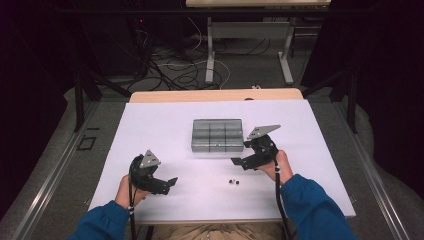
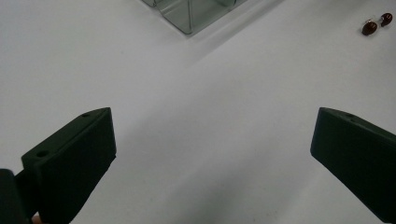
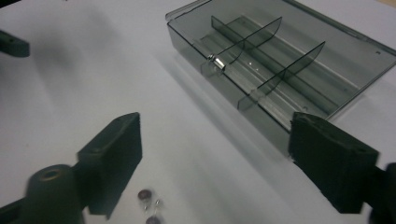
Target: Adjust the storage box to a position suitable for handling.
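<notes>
A clear grey compartment box point(image 1: 217, 135) lies flat near the middle of the white table point(image 1: 165, 130). In the right gripper view the box point(image 3: 280, 70) shows its dividers and a small silver piece point(image 3: 216, 63) lying in one compartment. Two small dark studs point(image 1: 233, 181) lie on the table in front of the box, also in the left gripper view point(image 2: 376, 24) and the right gripper view point(image 3: 149, 205). My right gripper point(image 1: 241, 152) hovers at the box's right front corner, open point(image 3: 215, 154), nothing between its jaws. My left gripper point(image 1: 170, 182) is at the front left, open point(image 2: 212, 154) over bare table.
The white sheet ends at the wooden table edge point(image 1: 215, 95) behind the box. Beyond it are cables and desk legs point(image 1: 210, 55) on the floor. Blue sleeves point(image 1: 310, 205) come in from the bottom.
</notes>
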{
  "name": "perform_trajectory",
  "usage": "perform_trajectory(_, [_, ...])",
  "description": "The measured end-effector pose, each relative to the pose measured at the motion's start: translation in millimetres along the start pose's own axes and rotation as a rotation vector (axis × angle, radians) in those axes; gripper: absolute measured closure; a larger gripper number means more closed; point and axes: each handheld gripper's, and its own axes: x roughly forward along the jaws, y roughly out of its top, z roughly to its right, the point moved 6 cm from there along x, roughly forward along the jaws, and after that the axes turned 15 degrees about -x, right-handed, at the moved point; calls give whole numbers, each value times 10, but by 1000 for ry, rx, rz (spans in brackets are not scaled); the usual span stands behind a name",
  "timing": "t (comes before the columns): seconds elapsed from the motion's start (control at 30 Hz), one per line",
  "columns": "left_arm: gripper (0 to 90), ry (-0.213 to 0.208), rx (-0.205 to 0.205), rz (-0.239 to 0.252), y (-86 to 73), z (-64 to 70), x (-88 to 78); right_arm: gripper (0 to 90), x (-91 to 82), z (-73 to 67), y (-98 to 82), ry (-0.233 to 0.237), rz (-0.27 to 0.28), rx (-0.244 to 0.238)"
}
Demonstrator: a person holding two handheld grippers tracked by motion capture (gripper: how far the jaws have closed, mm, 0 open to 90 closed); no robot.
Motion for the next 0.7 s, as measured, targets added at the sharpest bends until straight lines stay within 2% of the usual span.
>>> perform_trajectory(0.07, [4, -6, 3, -16, -8, -7, -17, 251, 17, 22, 28, -3, 1, -2])
perform_trajectory(0.1, [4, 4, 0, 2, -1, -13, -2, 292, 35, 45, 62, -11, 11, -1])
perform_trajectory(0.13, [4, 5, 1, -1, 0, -16, 2, 341, 53, 70, 93, -18, 13, 3])
perform_trajectory(0.17, [5, 4, 6, -7, -3, -18, 7, 432, 102, 126, 153, -28, 17, 10])
perform_trajectory(0.2, [5, 3, 1, -8, -4, -11, 17, 432, 102, 126, 153, -28, 17, 10])
perform_trajectory(0.23, [5, 1, 3, -11, -5, -11, 23, 537, 153, 186, 202, -47, 4, 12])
perform_trajectory(0.27, [5, -1, 2, -12, -3, -9, 27, 537, 153, 186, 202, -47, 4, 12])
perform_trajectory(0.3, [5, -5, 4, -25, -1, -8, 18, 627, 217, 255, 251, -55, 6, 15])
perform_trajectory(0.33, [5, -4, 5, -24, -1, -8, 19, 627, 217, 255, 251, -55, 6, 15])
perform_trajectory(0.37, [5, -2, 7, -12, 5, -9, 31, 670, 249, 288, 272, -69, 2, 19])
perform_trajectory(0.4, [5, -2, 9, -10, 11, -11, 36, 762, 316, 370, 303, -80, -2, 31])
perform_trajectory(0.47, [5, -4, 14, -11, 14, -10, 40, 839, 369, 446, 335, -108, -19, 35])
perform_trajectory(0.53, [6, -11, 20, -34, 10, -16, 32, 873, 396, 478, 354, -110, -18, 53])
perform_trajectory(0.57, [6, -4, 17, -16, 14, -17, 46, 900, 422, 522, 367, -121, -15, 59])
perform_trajectory(0.6, [5, -3, 13, -20, 12, -18, 44, 900, 452, 561, 386, -131, -13, 69])
perform_trajectory(0.63, [5, -3, 14, -14, 17, -20, 48, 900, 498, 615, 416, -132, -45, 92])
perform_trajectory(0.67, [5, -4, 13, -16, 17, -21, 46, 900, 498, 615, 416, -132, -45, 92])
perform_trajectory(0.7, [5, -4, 8, -12, 18, -18, 48, 900, 572, 673, 465, -149, -33, 112])
